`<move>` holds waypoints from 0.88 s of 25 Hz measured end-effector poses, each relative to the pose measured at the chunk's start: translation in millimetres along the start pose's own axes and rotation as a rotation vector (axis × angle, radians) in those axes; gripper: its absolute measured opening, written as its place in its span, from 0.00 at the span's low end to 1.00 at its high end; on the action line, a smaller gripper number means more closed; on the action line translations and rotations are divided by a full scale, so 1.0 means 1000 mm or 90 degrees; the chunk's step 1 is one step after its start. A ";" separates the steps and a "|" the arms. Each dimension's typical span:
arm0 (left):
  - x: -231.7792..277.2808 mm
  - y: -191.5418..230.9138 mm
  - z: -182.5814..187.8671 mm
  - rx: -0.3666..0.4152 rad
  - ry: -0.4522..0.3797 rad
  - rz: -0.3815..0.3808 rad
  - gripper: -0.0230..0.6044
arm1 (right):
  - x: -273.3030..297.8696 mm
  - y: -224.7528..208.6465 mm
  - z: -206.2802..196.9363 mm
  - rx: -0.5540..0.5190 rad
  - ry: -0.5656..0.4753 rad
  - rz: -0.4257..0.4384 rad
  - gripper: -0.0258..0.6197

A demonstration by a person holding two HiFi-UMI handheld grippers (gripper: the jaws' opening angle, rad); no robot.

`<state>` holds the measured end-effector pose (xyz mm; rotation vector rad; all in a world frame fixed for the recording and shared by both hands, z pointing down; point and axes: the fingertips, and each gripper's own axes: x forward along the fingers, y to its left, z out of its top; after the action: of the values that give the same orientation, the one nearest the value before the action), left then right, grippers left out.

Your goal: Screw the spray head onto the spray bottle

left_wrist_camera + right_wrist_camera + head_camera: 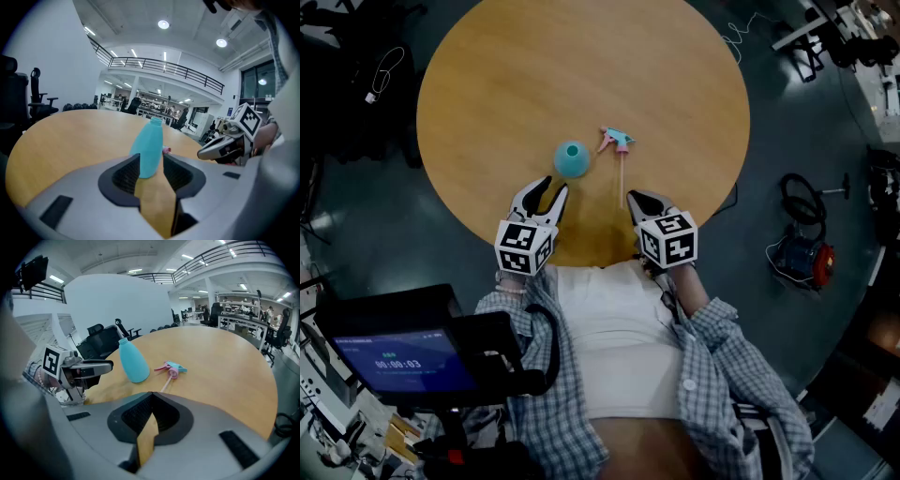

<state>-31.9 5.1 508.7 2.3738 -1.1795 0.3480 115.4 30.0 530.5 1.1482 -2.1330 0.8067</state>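
A teal spray bottle [572, 159] stands upright, without a cap, on the round wooden table [487, 84]. To its right lies the pink and blue spray head [616, 141], its thin tube pointing toward me. My left gripper [553, 187] is open just short of the bottle [150, 147], whose base shows in the gap between the jaws, untouched. My right gripper [631, 196] is shut and empty, near the tube's end. In the right gripper view the bottle [133, 364] and spray head [172, 368] lie ahead of the shut jaws.
Both grippers hover over the near table edge [600, 262]. A dark screen [403, 361] sits low on my left. On the floor to the right are a red and blue device [802, 258] and cables. Office chairs [101, 341] stand beyond the table.
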 end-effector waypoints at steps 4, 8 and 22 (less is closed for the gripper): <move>0.009 0.003 0.010 0.064 -0.006 0.007 0.46 | 0.000 -0.001 0.001 0.002 0.003 -0.001 0.03; 0.023 0.006 0.017 0.127 0.002 0.012 0.60 | 0.003 -0.003 0.004 0.001 0.008 -0.001 0.03; 0.075 0.001 0.030 0.181 0.011 0.005 0.66 | 0.010 -0.020 0.005 0.017 0.022 -0.007 0.03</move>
<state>12.5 -61.7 514.8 2.6008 -1.1986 0.5723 127.0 12.3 538.9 1.1515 -2.0915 0.8464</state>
